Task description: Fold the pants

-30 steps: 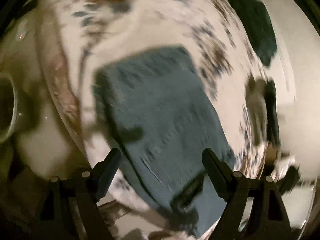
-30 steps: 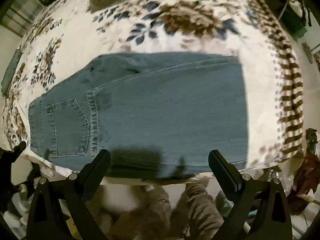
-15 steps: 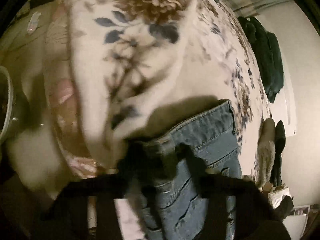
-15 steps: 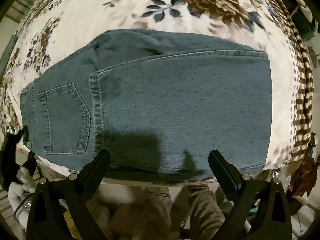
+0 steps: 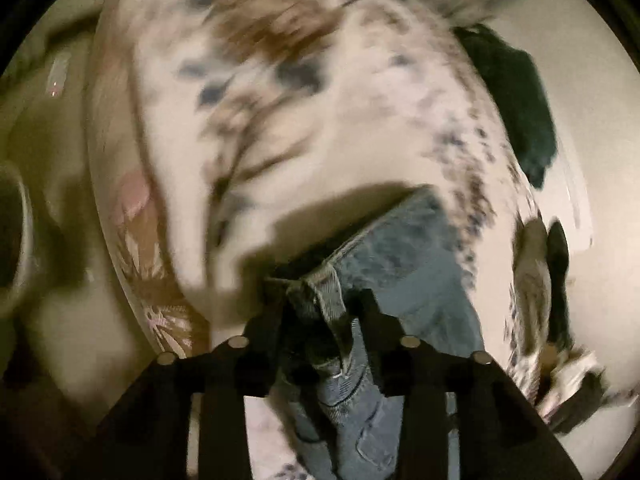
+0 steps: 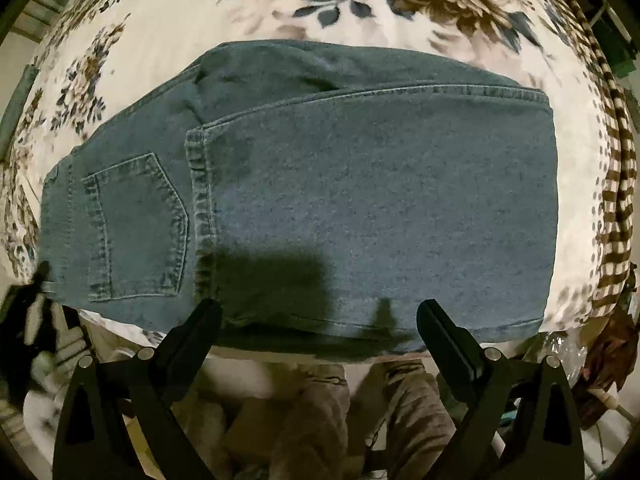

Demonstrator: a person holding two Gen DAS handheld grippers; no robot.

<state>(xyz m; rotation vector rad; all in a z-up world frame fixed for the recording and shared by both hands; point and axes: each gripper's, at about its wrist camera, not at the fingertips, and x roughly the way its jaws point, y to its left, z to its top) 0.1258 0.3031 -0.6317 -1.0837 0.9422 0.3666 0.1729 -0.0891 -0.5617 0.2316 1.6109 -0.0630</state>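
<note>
Since a second earlier, the left claw [image 5: 320, 300] had dropped onto the jeans [image 5: 404, 264] and its jaws had just been closing; it pinched the waistband. Rightward, the right claw [image 6: 320, 320] hung spread over the folded jeans' [image 6: 360, 200] near edge. They lay on a floral bed [image 6: 248, 12].

- A floral bedspread [image 6: 168, 32], cream with brown and blue blooms, fills the upper frame.
- A brown-and-white striped cloth [image 6: 618, 184] runs down the right edge.
- A dark green garment [image 5: 516, 96] lies at upper right of the left view.
</note>
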